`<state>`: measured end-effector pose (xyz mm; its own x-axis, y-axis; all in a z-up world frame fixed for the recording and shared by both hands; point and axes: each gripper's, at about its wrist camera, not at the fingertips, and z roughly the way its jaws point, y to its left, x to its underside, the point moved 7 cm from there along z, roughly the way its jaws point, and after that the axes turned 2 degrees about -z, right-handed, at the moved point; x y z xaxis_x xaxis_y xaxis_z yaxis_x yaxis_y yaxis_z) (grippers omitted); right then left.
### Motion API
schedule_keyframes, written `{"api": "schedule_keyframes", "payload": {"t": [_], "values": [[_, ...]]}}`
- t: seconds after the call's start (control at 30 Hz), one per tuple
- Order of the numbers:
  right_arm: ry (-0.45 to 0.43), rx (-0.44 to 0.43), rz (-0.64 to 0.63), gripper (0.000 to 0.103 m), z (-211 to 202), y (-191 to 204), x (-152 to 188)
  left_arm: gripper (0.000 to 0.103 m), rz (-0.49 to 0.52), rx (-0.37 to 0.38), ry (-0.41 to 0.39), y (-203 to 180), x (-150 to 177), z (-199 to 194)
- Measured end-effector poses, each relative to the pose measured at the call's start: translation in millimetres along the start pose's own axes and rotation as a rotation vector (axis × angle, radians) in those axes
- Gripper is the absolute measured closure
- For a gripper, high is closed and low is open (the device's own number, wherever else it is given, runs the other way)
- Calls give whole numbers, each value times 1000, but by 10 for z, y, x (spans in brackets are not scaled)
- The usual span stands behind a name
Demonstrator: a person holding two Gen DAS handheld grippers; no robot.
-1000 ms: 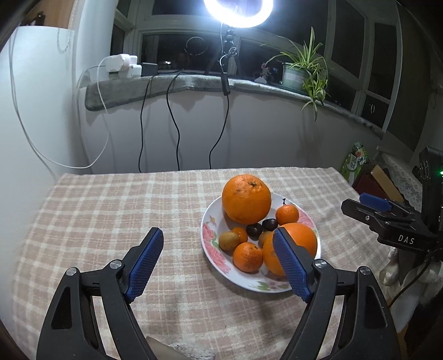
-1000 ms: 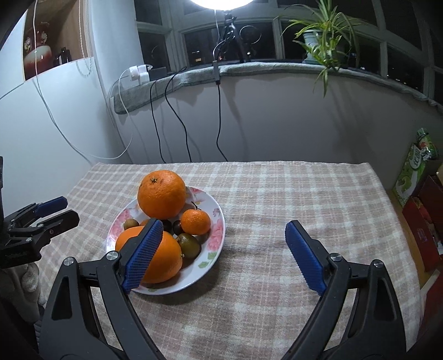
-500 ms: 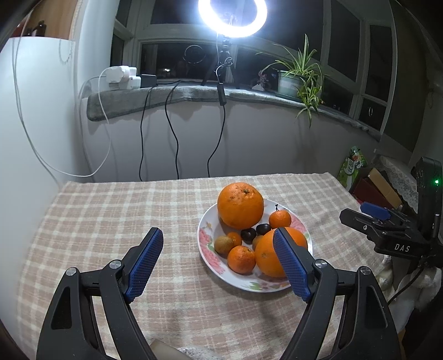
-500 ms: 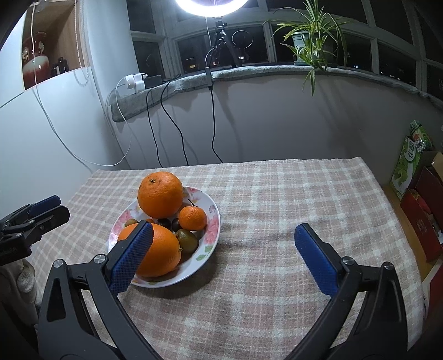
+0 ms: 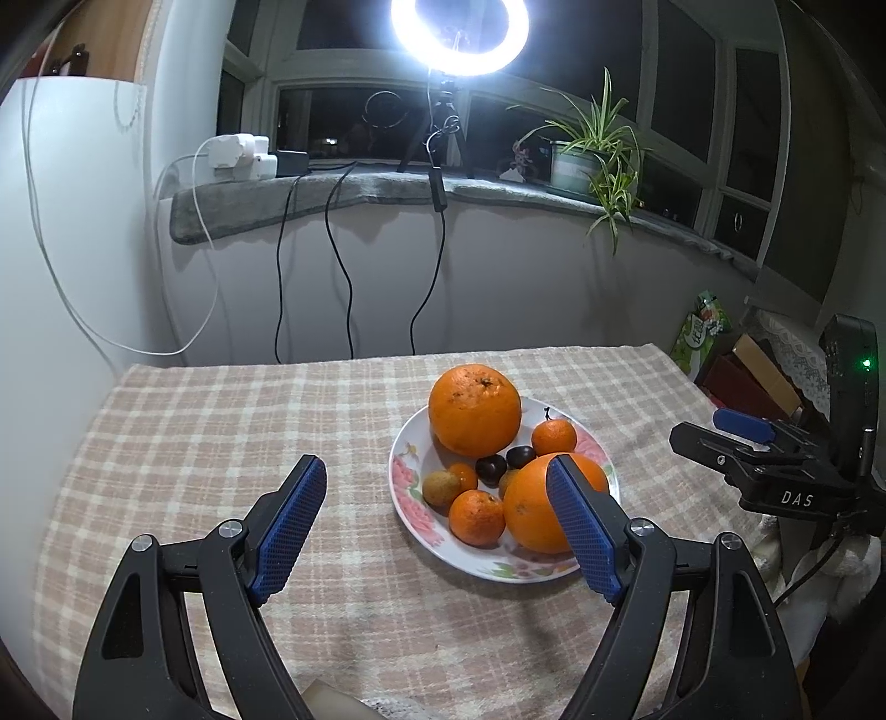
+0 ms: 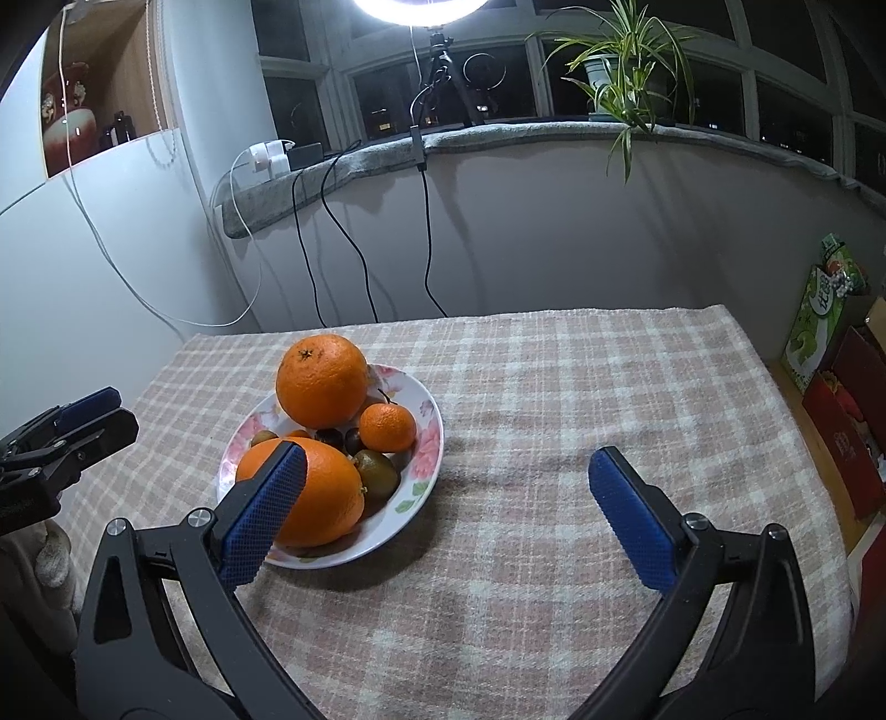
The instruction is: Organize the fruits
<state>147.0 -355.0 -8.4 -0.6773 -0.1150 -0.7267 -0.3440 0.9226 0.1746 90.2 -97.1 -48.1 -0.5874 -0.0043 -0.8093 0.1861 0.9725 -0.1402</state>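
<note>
A floral plate (image 5: 410, 459) (image 6: 429, 443) stands on the checked tablecloth (image 5: 221, 432). On it lie a large orange (image 5: 474, 410) (image 6: 322, 381), a second orange (image 5: 531, 509) (image 6: 326, 498), two tangerines (image 5: 554, 436) (image 5: 476, 516), a brownish-green fruit (image 5: 441, 488) (image 6: 376, 468) and small dark fruits (image 5: 491, 468). My left gripper (image 5: 434, 465) hovers open, short of the plate's near-left side, with nothing between its blue pads. Open wide on the plate's right side, my right gripper (image 6: 447, 454) is also empty. Its left pad (image 6: 266, 509) covers part of the second orange.
Black cables (image 5: 338, 266) hang down the wall behind the table. On the sill are a ring light (image 5: 458, 33) and a potted plant (image 6: 614, 66). Boxes (image 6: 841, 421) stand past the table's right edge. The cloth right of the plate (image 6: 581, 387) is bare.
The right gripper's jaws have spread wider. Both views have drawn back a little from the plate and tilted up. The fruit has not moved.
</note>
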Motion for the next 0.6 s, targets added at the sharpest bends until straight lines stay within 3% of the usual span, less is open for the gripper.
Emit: {"api": "schedule_keyframes", "payload": {"t": [0.6], "values": [[7, 1, 8, 0, -6, 0, 27, 21, 5, 1, -3, -18, -2, -10]]}}
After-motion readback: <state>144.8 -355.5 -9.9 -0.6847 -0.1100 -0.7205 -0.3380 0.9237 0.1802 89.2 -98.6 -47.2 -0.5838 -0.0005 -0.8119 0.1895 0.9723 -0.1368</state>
